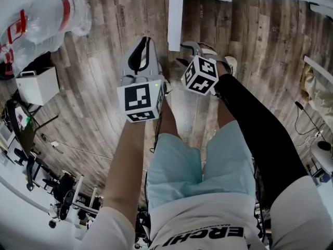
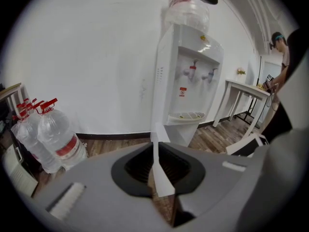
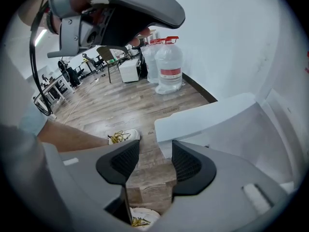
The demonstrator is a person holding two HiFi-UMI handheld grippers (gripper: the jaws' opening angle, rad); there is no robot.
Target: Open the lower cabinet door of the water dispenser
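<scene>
Left gripper (image 2: 156,152) is clenching on the thin free edge of the white lower cabinet door (image 2: 159,135), which is running edge-on straight between its black ridged pads. Beyond this gripper's tips, the white floor-standing water dispenser (image 2: 190,76) is rising against the white wall, with an upturned clear bottle sitting on its top. Off to the gripper's left, clear water jugs with red caps and labels (image 2: 55,139) are standing on the wood-plank floor (image 2: 120,145).

From the head view, the left gripper (image 1: 141,53) is pointing forward at the end of a bare forearm (image 1: 125,165) that is reaching straight out from the body. The door (image 1: 176,14) is showing as a white strip just to the gripper's right.

Right gripper (image 1: 200,51) is hovering just beside the left one, its marker cube tilting, on an arm in a black sleeve (image 1: 260,134) that is stretching forward with a slight bend. Its own view shows the right gripper (image 3: 155,151) released, jaws standing apart with only floor planks between them. The door (image 3: 203,112) is lying just ahead of its right jaw, though I cannot tell if they are touching. A white shoe (image 3: 123,137) is resting ahead of its left jaw.
</scene>
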